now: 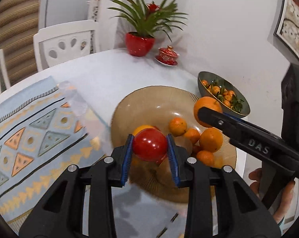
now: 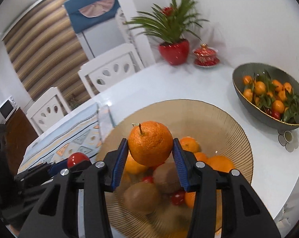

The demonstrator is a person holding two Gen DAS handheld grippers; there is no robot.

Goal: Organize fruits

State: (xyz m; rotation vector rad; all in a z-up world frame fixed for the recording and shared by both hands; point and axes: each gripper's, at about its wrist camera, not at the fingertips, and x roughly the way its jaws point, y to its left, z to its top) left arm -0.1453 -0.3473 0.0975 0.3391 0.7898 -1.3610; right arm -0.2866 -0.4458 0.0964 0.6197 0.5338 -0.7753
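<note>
**Amber glass bowl, both grippers loaded above it**

Amber ribbed glass: the big shallow bowl is the landmark here. It sits on the white table, well filled toward its middle.

- Patterned blue placemat: on the table just left of the amber bowl, its edge near the rim. A clear wrapped item on it is too blurred to name.
- Dark green bowl: beyond and right of the amber bowl, apart from it, holding small leafy mandarins.
- Red potted plant and red lidded cup: far side of the table, well behind the amber bowl.
- Left gripper: over the near-left part of the amber bowl, blue pads clamped on a red apple. The apple is clear of the pile.
- Right gripper: over the bowl's centre, pads pinching a large stemmed orange at its widest line, stem up.
- Loose in the bowl under both: oranges, two kiwis, and small red fruits.

Judgement: sorting is under way, with both fruits lifted and neither placed.

Risks from here:
- Both fruits are round and smooth-skinned, held on two narrow pads. A twist or quick swing could roll either out, and it would drop onto glass.
- The grippers work close together over one bowl. Crossing paths could knock one fruit from the other's hold.
- The orange is heavy and gripped only at its equator, so a loosening squeeze lets it slip downward.
- A drop into the pile could scatter the small red fruits over the low rim.
</note>
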